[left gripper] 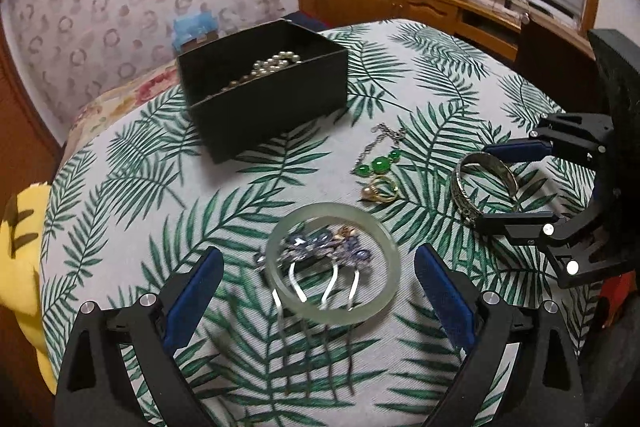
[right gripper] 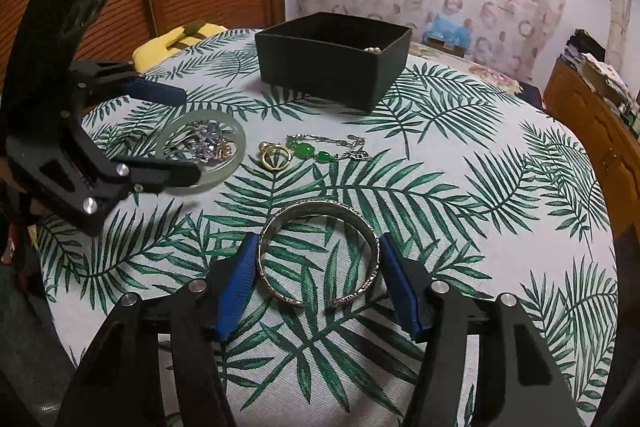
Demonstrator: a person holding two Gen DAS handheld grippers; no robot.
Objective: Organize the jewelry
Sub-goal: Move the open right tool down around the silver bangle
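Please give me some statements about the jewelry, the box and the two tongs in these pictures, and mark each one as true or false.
1. The black box has pearls inside. True.
2. The silver cuff bracelet lies inside the box. False: it lies on the leaf-print cloth, between the pads of the right tongs.
3. The left tongs are wide open on either side of the pale green bangle. True.
4. The hair comb lies partly within the bangle. True.
5. The green stone necklace is held by the left tongs. False: it lies free on the cloth beside a gold ring.
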